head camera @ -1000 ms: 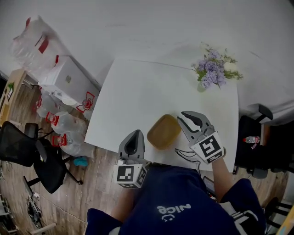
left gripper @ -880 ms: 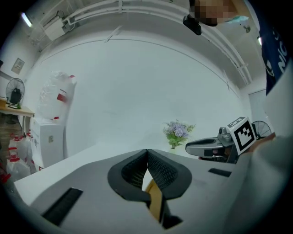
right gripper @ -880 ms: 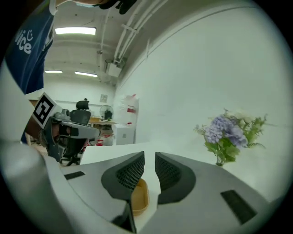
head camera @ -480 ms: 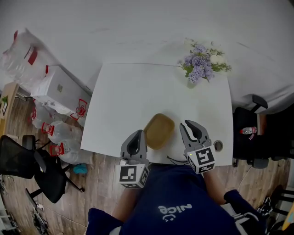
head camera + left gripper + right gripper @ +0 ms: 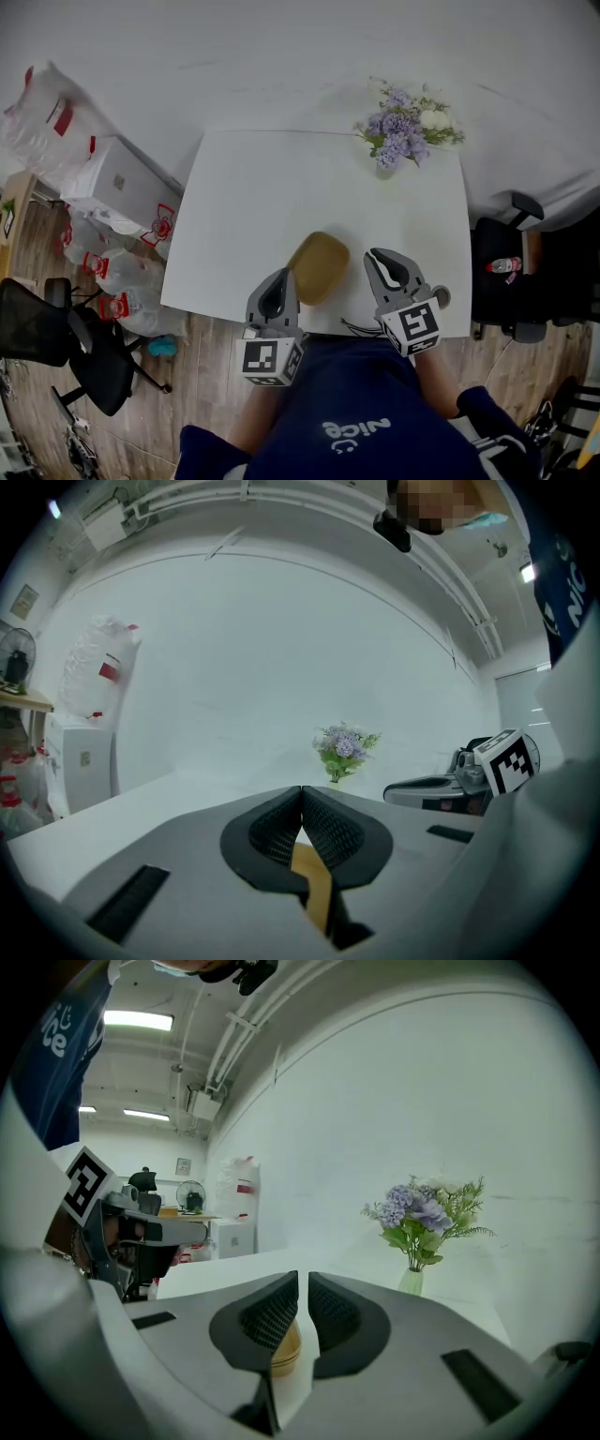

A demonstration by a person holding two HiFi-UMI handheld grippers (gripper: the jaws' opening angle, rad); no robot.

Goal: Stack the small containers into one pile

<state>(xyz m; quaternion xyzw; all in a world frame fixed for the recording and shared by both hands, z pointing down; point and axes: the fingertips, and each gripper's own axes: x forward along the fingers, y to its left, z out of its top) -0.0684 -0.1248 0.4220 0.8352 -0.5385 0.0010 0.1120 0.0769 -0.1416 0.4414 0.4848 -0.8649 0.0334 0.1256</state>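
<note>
Head view: tan, shallow, rounded container stack (image 5: 317, 267) on table (image 5: 262, 187) between closed left gripper (image 5: 285, 274), closed right gripper (image 5: 373, 254)

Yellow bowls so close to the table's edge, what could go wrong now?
1. The yellow bowls sit near the front edge of the table, with the left claw right beside them. A bump might knock them to the floor.
2. Both claws look shut. The right claw could shove the bowls instead of gripping them.
3. A thin black cable lies by the right claw and might snag.
</note>
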